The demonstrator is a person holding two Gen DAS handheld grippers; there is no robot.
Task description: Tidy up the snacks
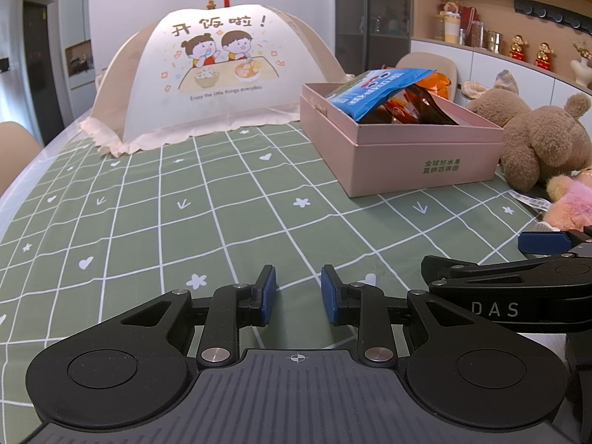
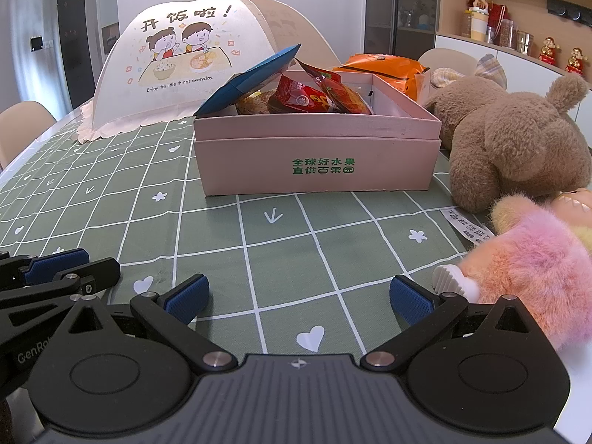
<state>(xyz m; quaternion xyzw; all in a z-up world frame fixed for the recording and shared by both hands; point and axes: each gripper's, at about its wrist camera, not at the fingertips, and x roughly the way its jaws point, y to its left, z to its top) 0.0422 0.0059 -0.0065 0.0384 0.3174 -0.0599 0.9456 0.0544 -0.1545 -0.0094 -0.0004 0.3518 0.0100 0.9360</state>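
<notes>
Ahead of both empty grippers, the pink snack box point(image 2: 314, 162) sits packed. The left gripper point(image 1: 298, 294) is narrowly parted, the right gripper point(image 2: 298, 296) wide; probably tuck the tilted blue packet point(image 2: 255, 77) flat.

Bare cloth point(image 2: 281, 259) lies between me and the box point(image 2: 318, 162); right of the box, bear point(image 2: 510, 140) and pink plush point(image 2: 532, 270) crowd in; left of it, open cloth

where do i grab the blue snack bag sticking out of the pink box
Grip the blue snack bag by its raised flat upper corner, coming from above the pink box. It leans tilted over the left rim, thin edge up, clear of the red packets.
</notes>
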